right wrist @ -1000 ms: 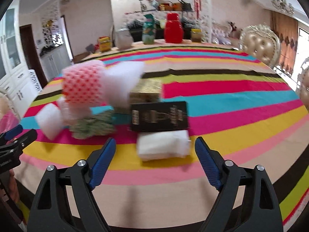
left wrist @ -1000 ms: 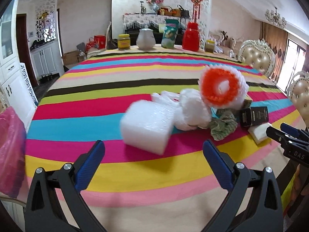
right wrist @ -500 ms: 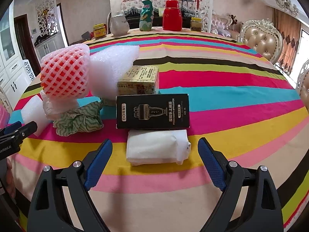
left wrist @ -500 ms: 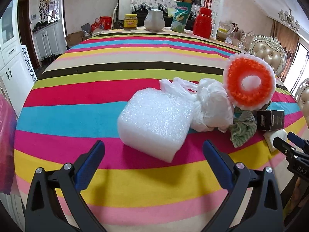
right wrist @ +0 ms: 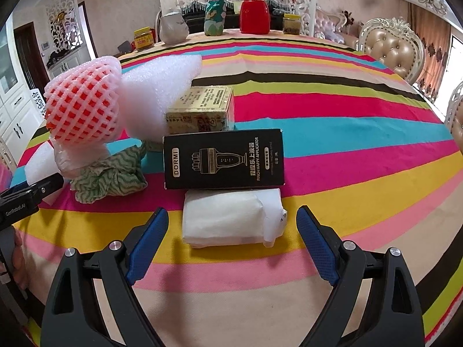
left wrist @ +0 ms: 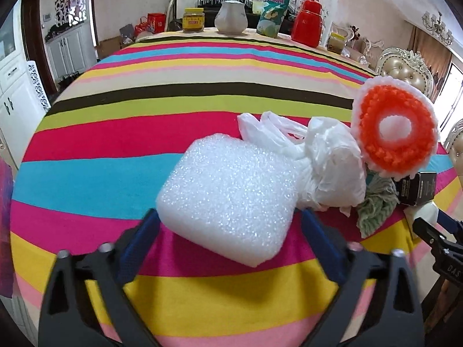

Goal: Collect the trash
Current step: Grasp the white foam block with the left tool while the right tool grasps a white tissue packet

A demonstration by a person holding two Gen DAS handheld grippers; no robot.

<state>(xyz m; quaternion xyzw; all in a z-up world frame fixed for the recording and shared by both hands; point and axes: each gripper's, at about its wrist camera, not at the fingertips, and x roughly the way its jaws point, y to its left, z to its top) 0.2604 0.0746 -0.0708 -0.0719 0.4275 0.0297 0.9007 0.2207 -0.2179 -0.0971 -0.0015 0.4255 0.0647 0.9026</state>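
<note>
Left gripper (left wrist: 231, 231), jaws just narrowed, is set astride foam block (left wrist: 231, 199); right gripper (right wrist: 233, 231) is held wide before white packet (right wrist: 228, 217)

We are seeing the striped tablecloth (left wrist: 121, 133) lying bare to the left of the white foam block (left wrist: 228, 199), so a gripper is finding open passage there. To its right the white plastic bag (left wrist: 332, 170), orange foam net (left wrist: 396, 133) and green cloth (left wrist: 376, 202) are crowding together, touching. Jars and a red flask (left wrist: 306, 23) are standing well apart along the far edge.
</note>
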